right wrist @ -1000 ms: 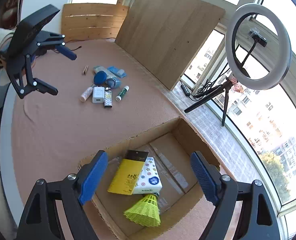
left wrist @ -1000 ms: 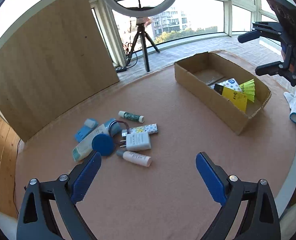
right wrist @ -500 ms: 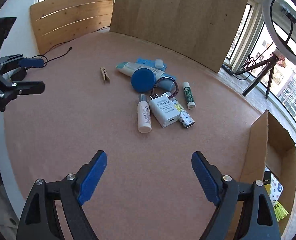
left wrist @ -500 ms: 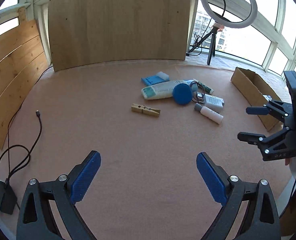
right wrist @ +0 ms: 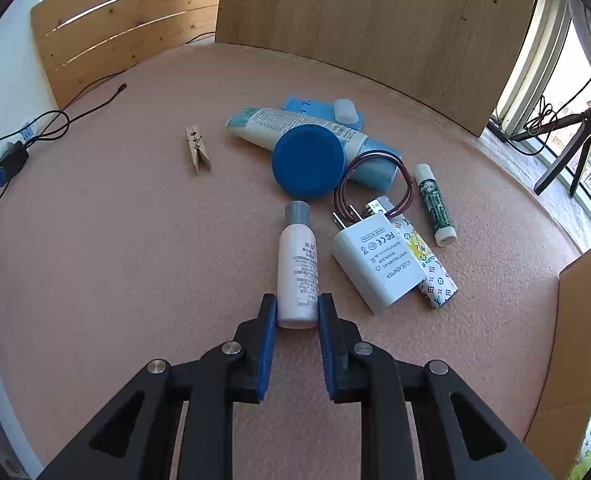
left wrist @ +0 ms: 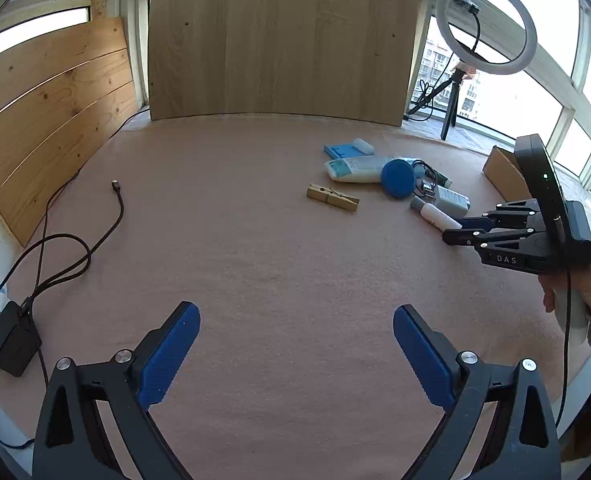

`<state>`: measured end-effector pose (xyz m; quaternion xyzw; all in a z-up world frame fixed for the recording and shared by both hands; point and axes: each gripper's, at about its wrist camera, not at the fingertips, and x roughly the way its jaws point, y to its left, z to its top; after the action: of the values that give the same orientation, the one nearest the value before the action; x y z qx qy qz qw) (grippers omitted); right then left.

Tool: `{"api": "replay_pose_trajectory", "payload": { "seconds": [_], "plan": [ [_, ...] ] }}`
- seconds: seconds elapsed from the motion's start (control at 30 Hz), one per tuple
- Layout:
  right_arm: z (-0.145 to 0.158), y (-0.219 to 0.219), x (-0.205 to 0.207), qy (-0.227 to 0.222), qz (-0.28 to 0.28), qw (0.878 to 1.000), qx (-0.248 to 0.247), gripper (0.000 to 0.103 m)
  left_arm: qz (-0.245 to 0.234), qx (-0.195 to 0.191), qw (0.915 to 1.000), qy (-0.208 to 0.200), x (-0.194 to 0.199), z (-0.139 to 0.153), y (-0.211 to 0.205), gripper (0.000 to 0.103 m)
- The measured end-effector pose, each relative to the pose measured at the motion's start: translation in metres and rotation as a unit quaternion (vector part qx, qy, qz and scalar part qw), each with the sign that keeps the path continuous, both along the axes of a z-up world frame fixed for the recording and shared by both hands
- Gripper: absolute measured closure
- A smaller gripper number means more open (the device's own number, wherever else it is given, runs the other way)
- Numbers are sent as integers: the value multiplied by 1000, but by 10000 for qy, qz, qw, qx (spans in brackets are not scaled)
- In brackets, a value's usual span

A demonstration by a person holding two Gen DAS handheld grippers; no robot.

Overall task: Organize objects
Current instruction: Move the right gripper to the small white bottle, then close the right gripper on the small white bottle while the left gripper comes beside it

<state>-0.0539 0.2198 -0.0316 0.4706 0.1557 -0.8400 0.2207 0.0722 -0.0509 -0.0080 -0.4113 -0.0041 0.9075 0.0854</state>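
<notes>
Pink felt tabletop [right wrist: 115, 280]: right gripper [right wrist: 297, 312] jaws just closed round white bottle [right wrist: 298, 268] base, prob. gripping; box next. Left gripper [left wrist: 295, 344] spread, empty.

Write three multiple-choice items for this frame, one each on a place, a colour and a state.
1. Where does the wooden clothespin lie?
A. Inside the cardboard box
B. Alone on the mat, left of the cluster in the right wrist view
C. On top of the white charger

2. What colour is the small white bottle's cap?
A. Grey
B. Red
C. Yellow

3. How does the right gripper stand?
A. Wide open above the box
B. Closed on the round blue lid
C. Closed around the bottle's base

Answers: 1 B, it lies apart from the other items; 2 A, the cap shows grey; 3 C, both blue pads flank the bottle's bottom end after closing in.
</notes>
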Motion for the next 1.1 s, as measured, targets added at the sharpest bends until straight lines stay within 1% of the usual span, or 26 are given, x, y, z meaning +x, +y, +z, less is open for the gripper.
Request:
{"api": "replay_pose_trajectory", "payload": {
  "seconds": [0.07, 0.13, 0.2, 0.27, 0.33, 0.37, 0.43, 0.5, 0.57, 0.6, 0.63, 0.67, 0.7, 0.77, 0.8, 0.87, 0.93, 1.0, 1.1],
  "plan": [
    [0, -1, 3, -67, 103, 9999, -86, 85, -108, 6, 9999, 61, 0, -1, 1, 3],
    [3, -6, 12, -114, 420, 9989, -173, 85, -301, 8, 9994, 171, 0, -2, 4, 3],
    [4, -15, 27, -201, 936, 9951, -224, 85, -633, -23, 9976, 265, 1, -5, 9, 3],
    [2, -25, 46, -402, 1568, 9865, -266, 85, -1107, -53, 9933, 316, 4, -10, 18, 3],
    [1, -33, 66, -524, 2160, 9747, -213, 85, -1649, -94, 9858, 304, 8, -17, 29, 3],
    [1, -35, 76, -578, 2438, 9679, -219, 85, -1940, -95, 9805, 286, 10, -20, 35, 3],
    [1, -39, 93, -752, 2942, 9525, -213, 85, -2487, -131, 9682, 222, 16, -27, 48, 3],
    [1, -42, 108, -848, 3394, 9367, -148, 85, -2925, -178, 9560, 148, 22, -33, 61, 5],
    [1, -44, 121, -875, 3789, 9213, -52, 85, -3286, -162, 9443, 55, 28, -39, 71, 12],
    [1, -44, 126, -878, 3938, 9150, -8, 85, -3416, -168, 9397, 0, 30, -42, 76, 14],
    [1, -45, 131, -869, 4058, 9098, 23, 85, -3544, -191, 9349, -46, 33, -45, 80, 18],
    [1, -46, 134, -853, 4141, 9062, 58, 85, -3663, -212, 9302, -79, 36, -47, 84, 23],
    [1, -46, 135, -833, 4204, 9035, 78, 85, -3755, -227, 9265, -116, 39, -50, 88, 25],
    [1, -47, 138, -789, 4327, 8980, 128, 85, -3908, -240, 9199, -196, 43, -55, 92, 39],
    [1, -47, 139, -765, 4386, 8953, 160, 85, -3969, -249, 9172, -237, 44, -58, 94, 42],
    [1, -45, 138, -725, 4491, 8903, 209, 85, -4029, -269, 9145, -249, 47, -60, 96, 54],
    [1, -46, 140, -706, 4575, 8861, 238, 85, -4061, -233, 9132, -259, 48, -61, 96, 60],
    [1, -47, 139, -713, 4624, 8834, 252, 85, -4073, -224, 9126, -268, 49, -61, 96, 63],
    [1, -47, 139, -698, 4666, 8813, 277, 85, -4089, -191, 9120, -276, 49, -61, 93, 65]
  ]
}}
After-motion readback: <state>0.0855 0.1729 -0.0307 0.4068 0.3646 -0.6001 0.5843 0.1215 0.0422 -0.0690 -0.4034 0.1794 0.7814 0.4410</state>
